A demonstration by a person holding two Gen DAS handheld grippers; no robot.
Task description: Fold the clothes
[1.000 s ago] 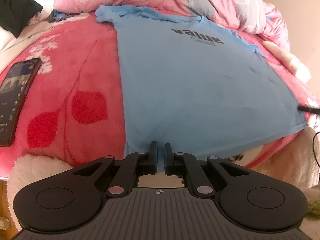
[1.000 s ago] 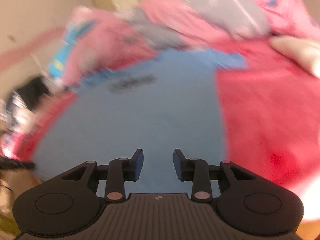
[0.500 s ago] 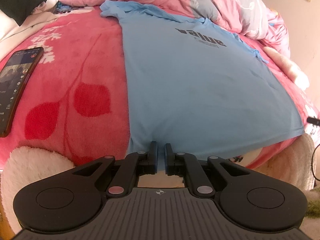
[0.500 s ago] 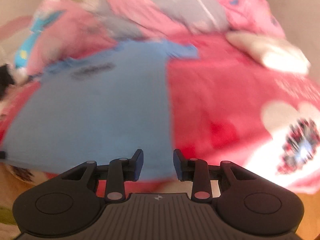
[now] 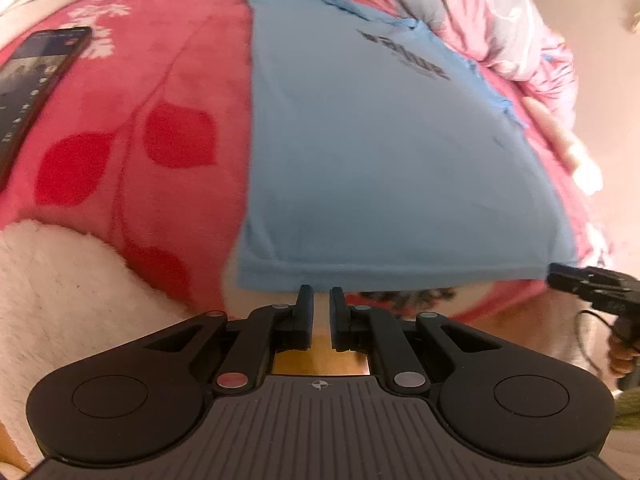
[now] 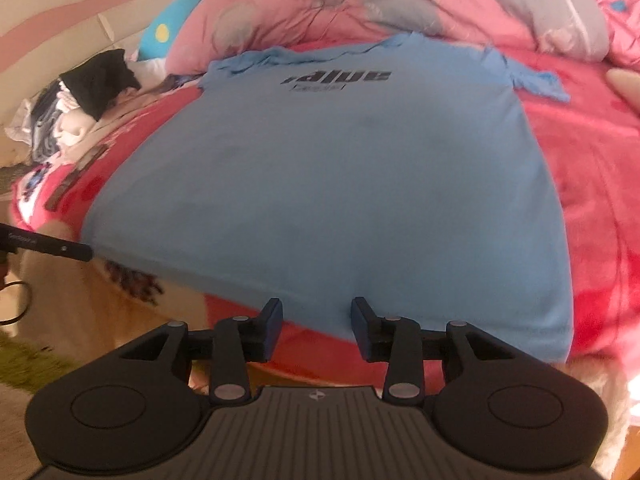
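Shirt: light-blue cotton T-shirt (image 6: 328, 184) with black chest lettering, spread flat and face-up on pink-and-red floral fleece blanket (image 5: 132, 128); hem along the blanket's near edge, collar toward the far edge, laid out this way apparently to give both tools a straight hem to lift.
Left tool: black two-finger left gripper (image 5: 318, 300), tips level with the hem, close to the shirt's near-left corner; jaws drawn close with a slim gap, nothing visibly between them.
Right tool: black two-finger right gripper (image 6: 316, 316), at the hem toward the near-right corner; jaws spread wide, the hem edge lying in the gap, not yet pinched.
Stage: likely lining up a two-corner grasp for the first fold; no fold made.
Bedding: heaped pink-and-grey quilt (image 6: 360, 4) against the far edge, crowding the collar.
Bystanders: dark smartphone (image 5: 36, 76) on the blanket's left side, well apart from the shirt; pile of black and pale garments (image 6: 88, 92) at the far-left corner.
Risk: fleece nap may snag thin cotton.
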